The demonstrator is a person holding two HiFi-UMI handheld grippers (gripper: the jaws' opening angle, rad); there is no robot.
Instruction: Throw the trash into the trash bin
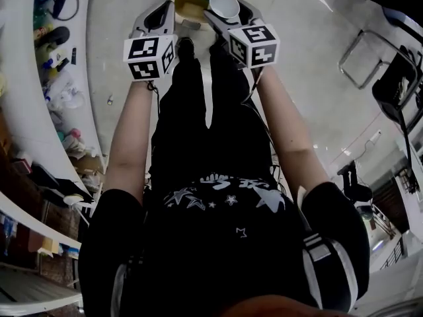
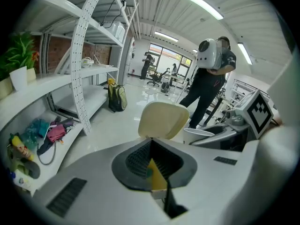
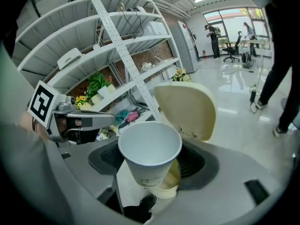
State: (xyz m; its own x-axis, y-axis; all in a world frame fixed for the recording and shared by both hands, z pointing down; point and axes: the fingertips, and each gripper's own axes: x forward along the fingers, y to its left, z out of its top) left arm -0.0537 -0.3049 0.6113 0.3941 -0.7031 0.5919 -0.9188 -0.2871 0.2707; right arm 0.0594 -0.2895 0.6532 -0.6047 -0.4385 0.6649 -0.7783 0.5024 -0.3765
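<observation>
A white paper cup (image 3: 149, 150) sits upright between the jaws of my right gripper (image 3: 151, 165), which is shut on it. The head view shows the cup (image 1: 224, 5) at the top, just over the trash bin (image 1: 190, 0). The bin has a yellow inside (image 3: 171, 181), and its cream lid (image 3: 188, 108) stands raised behind the cup. My left gripper (image 1: 158, 17) hangs beside the right one, shut with nothing in it. Its ribbed pads (image 2: 138, 157) meet at the tips in front of the lid (image 2: 163, 120). A black shoe (image 3: 147, 203) shows below the cup by the bin's base.
Curved white shelves (image 2: 56, 81) with plants, toys and clutter run along the left. A person wearing a white headset (image 2: 210, 74) stands beyond the bin. A backpack (image 2: 117, 97) leans on the floor by the shelves. A black chair (image 1: 396, 88) stands at the right.
</observation>
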